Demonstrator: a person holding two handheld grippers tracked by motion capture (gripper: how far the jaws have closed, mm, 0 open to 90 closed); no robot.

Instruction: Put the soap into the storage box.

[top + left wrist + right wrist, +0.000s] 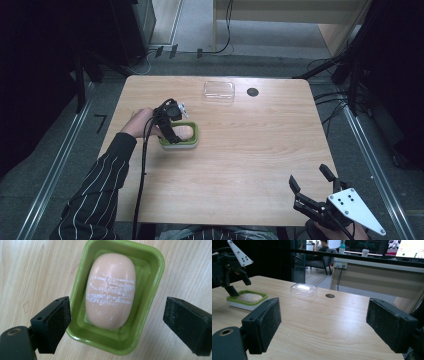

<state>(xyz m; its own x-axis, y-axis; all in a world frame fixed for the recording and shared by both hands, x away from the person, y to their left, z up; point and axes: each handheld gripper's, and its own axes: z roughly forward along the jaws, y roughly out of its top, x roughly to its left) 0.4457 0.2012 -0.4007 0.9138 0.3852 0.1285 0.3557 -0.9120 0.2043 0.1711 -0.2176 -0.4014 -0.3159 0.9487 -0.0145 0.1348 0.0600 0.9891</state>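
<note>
In the high view, the left tongs (172, 131) hang over a green soap dish (193, 136) at the left centre of the frame, on the wooden table (240, 165). A hand (139, 122) in a striped sleeve holds them, and a black cable runs down from them toward the bottom edge.

In the left gripper view, the soap dish (150, 290) lies in the middle of the frame, and a pale pink bar of soap (110, 290) rests inside it. The soap has white scratched stripes across its upper half. The two black jaws of the left tongs (116, 322) stand apart, one at the lower left and one at the lower right of the frame, on each side of the dish. The pads do not press on the dish or on the soap; the tongs hold nothing.

The right tongs (312, 179) are at the lower right corner of the high view, near the table edge and well apart from the dish. Their jaws are also spread wide, with nothing between them. In the right gripper view, the right tongs (323, 322) look across the table: the soap dish (247, 301) is at the left of the frame, with the left tongs (234, 291) above it.

A clear plastic lid (219, 91) lies near the far edge of the table, at the upper centre of the high view, and a small dark round hole (252, 92) is just to its right.
</note>
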